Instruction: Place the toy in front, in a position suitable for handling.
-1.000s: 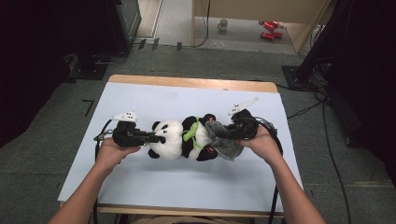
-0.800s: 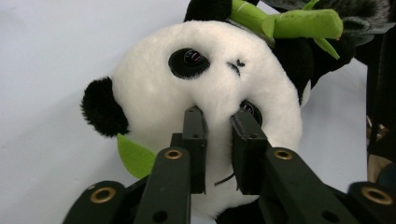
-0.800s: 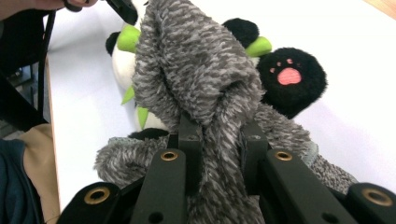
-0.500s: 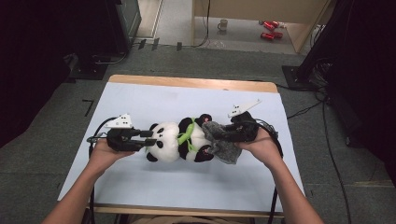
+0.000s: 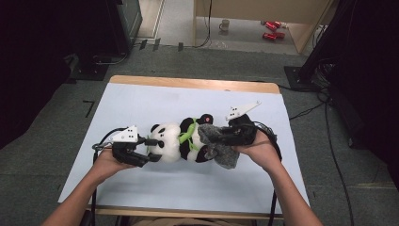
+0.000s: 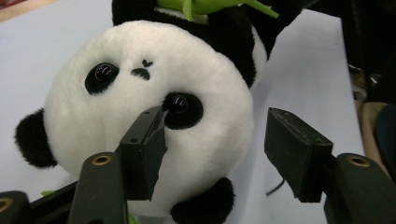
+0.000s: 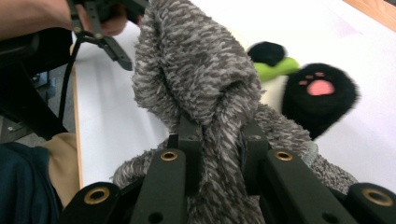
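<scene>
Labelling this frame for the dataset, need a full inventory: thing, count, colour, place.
panda plush: 1, black and white with green leaf, lying mid-table, head toward left gripper
grey knit cloth: 1, mottled grey, at the panda's foot end, pinched in right gripper
table: 1, pale blue sheet on wood top
mug: 1, white, on floor beyond table
red items: 2, red, floor beyond table; type unclear
left gripper: 1, black, jaws open at panda's head
right gripper: 1, black, jaws shut on cloth

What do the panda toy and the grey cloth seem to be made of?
Panda toy: apparently soft plush, short matte pile; glossy eyes look like hard plastic. Grey cloth: seemingly fuzzy knitted yarn, mottled grey-white, bunched where the right tool pinches it.
</scene>
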